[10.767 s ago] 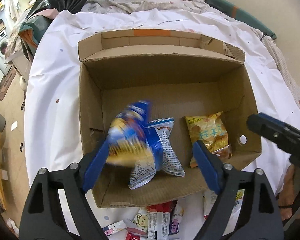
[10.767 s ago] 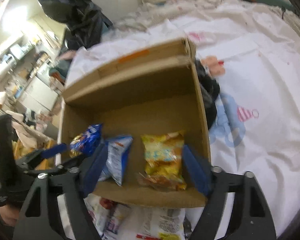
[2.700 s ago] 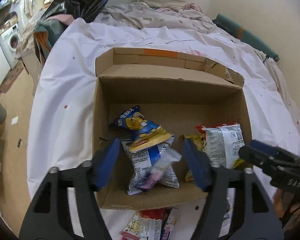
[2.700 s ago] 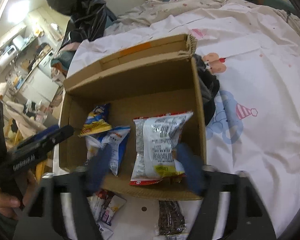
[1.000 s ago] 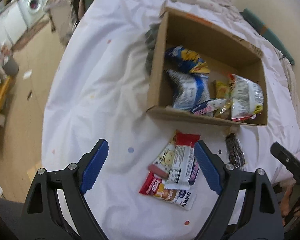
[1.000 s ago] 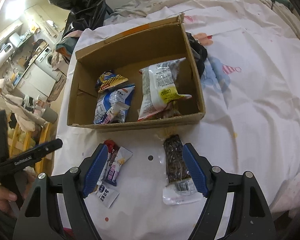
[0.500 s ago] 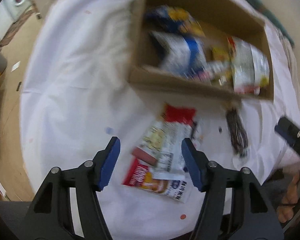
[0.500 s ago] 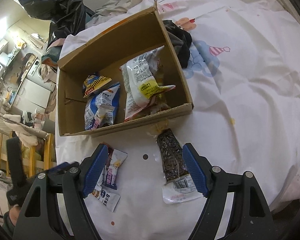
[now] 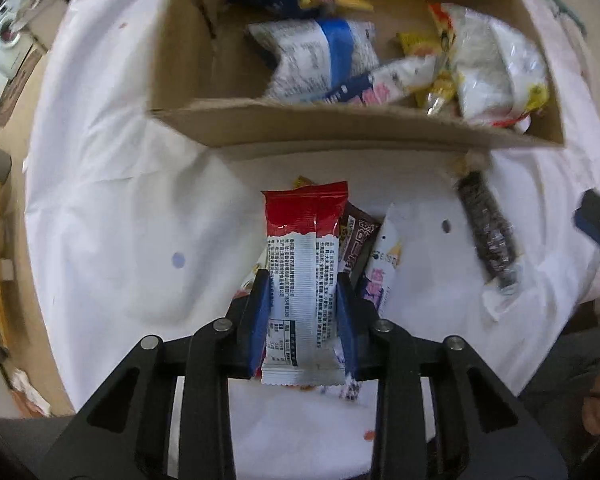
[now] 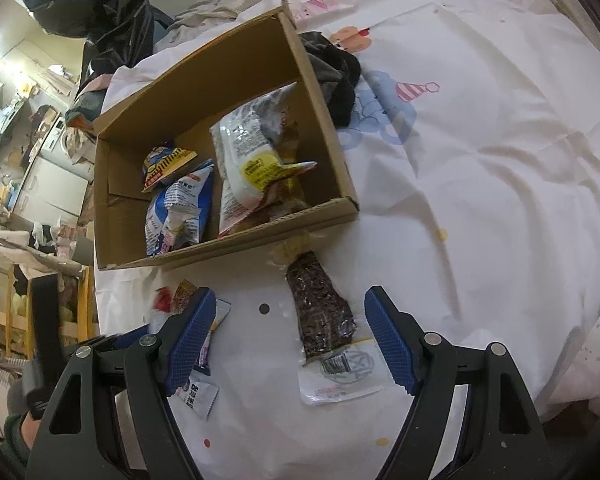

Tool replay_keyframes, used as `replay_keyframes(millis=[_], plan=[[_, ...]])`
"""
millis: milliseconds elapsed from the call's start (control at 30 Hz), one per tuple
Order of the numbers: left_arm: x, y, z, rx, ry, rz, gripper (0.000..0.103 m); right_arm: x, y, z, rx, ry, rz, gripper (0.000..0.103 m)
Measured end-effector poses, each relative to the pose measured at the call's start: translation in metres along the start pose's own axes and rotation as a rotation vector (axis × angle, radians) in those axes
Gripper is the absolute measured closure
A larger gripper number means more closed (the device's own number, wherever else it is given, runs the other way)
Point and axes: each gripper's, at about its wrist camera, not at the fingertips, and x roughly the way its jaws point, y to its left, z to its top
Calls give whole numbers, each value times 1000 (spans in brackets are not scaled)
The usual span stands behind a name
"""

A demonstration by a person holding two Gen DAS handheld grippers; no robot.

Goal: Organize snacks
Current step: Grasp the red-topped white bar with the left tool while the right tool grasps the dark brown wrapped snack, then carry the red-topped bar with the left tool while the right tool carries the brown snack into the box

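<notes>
Here, the left tongs point(image 9: 303, 316) are closed narrowly on a red-and-white snack packet point(image 9: 303, 280), the blue pads point(image 9: 259, 316) pressing its two long edges; the packet's red end points toward 12 o'clock and its white printed end lies between the jaws. Whether the packet is lifted clear of the pile beneath cannot be told. Under and just beside it, toward 3 o'clock, lie a dark brown wrapper point(image 9: 356, 240) and a white-and-purple sachet point(image 9: 382, 268), overlapping one another on the white bedsheet point(image 9: 112, 240).

The right tongs point(image 10: 286, 340) stand wide and hold nothing. Between their blue pads, closer to the right one, lies a dark seaweed-like snack pack point(image 10: 320, 312) with a clear barcoded end at 6 o'clock; it touches neither pad. Its far end lies just beside the near wall of the cardboard box point(image 10: 236, 246).

The box sits at 12 o'clock in both views, open-topped. Inside, from 9 to 3 o'clock in the right wrist view: a blue-and-yellow chip bag point(image 10: 166, 166), a blue-and-white bag point(image 10: 182, 208) with a small sachet leaning on it, and a large white noodle-type bag point(image 10: 248, 156) lying tilted over a yellow packet whose edge alone shows. A dark cloth point(image 10: 336, 80) lies against the box's outer wall at 1 o'clock. The loose pile of small wrappers point(image 10: 198, 394) appears at 8 o'clock behind the right tongs' left finger.
</notes>
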Motion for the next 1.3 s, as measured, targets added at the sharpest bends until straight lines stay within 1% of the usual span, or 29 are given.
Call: replay_keyframes(millis=[100, 167, 267, 433, 500, 533, 567, 600, 633, 700, 800, 833, 933, 967, 1067, 1233, 1300], plan=[[-20, 7, -7, -25, -42, -15, 76, 1, -7, 0, 26, 8, -4, 24], [-32, 12, -9, -49, -72, -19, 76, 5, -11, -1, 41, 29, -27, 24], [-38, 19, -11, -73, -81, -37, 76, 18, -11, -2, 26, 70, -76, 24], [-45, 21, -15, -65, -97, -47, 76, 56, 1, -2, -48, 164, -175, 24], [-45, 22, -10, -72, -96, -56, 76, 74, 5, -2, -82, 212, -216, 24], [-45, 23, -10, -76, -93, -65, 76, 83, 9, -4, -106, 230, -234, 23], [-45, 22, -11, -77, -90, -73, 76, 87, 11, -4, -121, 240, -242, 18], [-48, 25, -12, -74, -88, -81, 76, 94, 15, -5, -153, 258, -259, 16], [-49, 25, -11, -71, -89, -84, 76, 100, 20, -7, -191, 267, -281, 14], [-50, 23, -10, -66, -95, -87, 76, 107, 24, -9, -229, 271, -322, 14], [-49, 22, -9, -67, -91, -97, 76, 115, 29, -12, -272, 266, -353, 13], [-49, 22, -9, -68, -89, -99, 76, 116, 30, -12, -290, 264, -358, 15], [-48, 21, -8, -72, -87, -99, 76, 113, 36, -13, -322, 262, -342, 37], [-48, 21, -8, -75, -87, -100, 76, 112, 37, -13, -325, 262, -339, 40], [-47, 21, -8, -79, -90, -94, 76, 105, 37, -14, -320, 258, -315, 46], [-42, 25, -8, -93, -83, -76, 76, 89, 39, -17, -301, 262, -245, 47], [-39, 26, -8, -98, -77, -64, 76, 80, 41, -25, -296, 261, -212, 48]])
